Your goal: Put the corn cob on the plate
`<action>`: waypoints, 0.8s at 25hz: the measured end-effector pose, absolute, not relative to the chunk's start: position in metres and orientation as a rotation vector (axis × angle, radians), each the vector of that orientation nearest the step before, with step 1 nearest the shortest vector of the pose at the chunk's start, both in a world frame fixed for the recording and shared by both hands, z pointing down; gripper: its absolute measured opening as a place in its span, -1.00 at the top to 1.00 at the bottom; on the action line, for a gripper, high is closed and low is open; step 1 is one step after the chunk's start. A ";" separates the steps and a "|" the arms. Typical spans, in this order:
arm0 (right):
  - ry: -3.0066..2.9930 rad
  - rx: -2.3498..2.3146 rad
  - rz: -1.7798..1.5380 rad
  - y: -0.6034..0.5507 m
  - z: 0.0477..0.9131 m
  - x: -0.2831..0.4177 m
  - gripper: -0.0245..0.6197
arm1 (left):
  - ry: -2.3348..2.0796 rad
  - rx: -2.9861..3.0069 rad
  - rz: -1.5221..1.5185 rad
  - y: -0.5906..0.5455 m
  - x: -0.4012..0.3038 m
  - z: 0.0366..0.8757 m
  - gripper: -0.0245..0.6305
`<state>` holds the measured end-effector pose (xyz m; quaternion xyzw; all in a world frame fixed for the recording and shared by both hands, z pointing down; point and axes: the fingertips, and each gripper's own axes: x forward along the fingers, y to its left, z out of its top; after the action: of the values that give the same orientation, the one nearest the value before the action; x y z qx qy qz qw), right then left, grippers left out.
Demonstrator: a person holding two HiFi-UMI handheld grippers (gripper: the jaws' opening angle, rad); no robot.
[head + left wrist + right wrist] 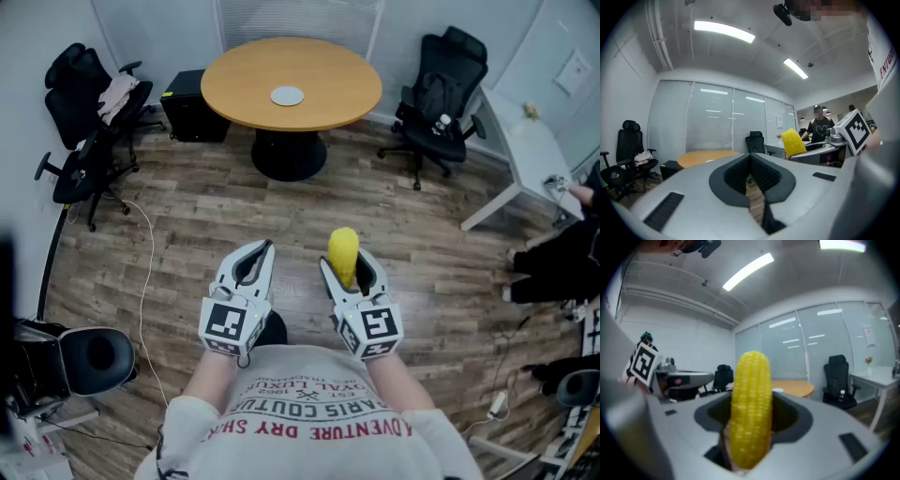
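Observation:
A yellow corn cob point(342, 253) stands upright between the jaws of my right gripper point(349, 267), which is shut on it in front of my chest. In the right gripper view the corn cob point(751, 408) fills the middle, with its tip pointing up. My left gripper point(255, 265) is level beside it, shut with nothing between its pads point(761, 171). A small white plate point(287, 96) lies on the round wooden table point(328, 80) across the room, far ahead of both grippers. The plate point(778, 390) shows just right of the cob in the right gripper view.
Black office chairs stand left point(84, 112) and right point(441, 94) of the table, and a black box point(192, 108) sits beside it. A white desk point(530, 150) and a seated person point(562, 253) are at the right. Cables point(141, 281) trail over the wood floor.

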<state>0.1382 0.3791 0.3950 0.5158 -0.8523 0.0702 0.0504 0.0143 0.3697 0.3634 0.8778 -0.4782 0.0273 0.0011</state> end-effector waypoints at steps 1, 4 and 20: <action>-2.596 1.571 0.219 0.379 0.395 0.138 0.09 | -1.501 2.755 0.086 0.370 0.013 0.364 0.82; -2.596 1.569 0.229 0.381 0.396 0.135 0.09 | -1.503 2.752 0.087 0.371 0.010 0.364 0.82; -2.583 1.531 0.336 0.367 0.415 0.113 0.09 | -1.489 2.710 0.122 0.355 -0.012 0.377 0.82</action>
<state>0.1134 0.3666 0.4147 0.5058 -0.8534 0.1109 0.0603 -0.0125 0.3551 0.3771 0.8755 -0.4811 0.0395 0.0235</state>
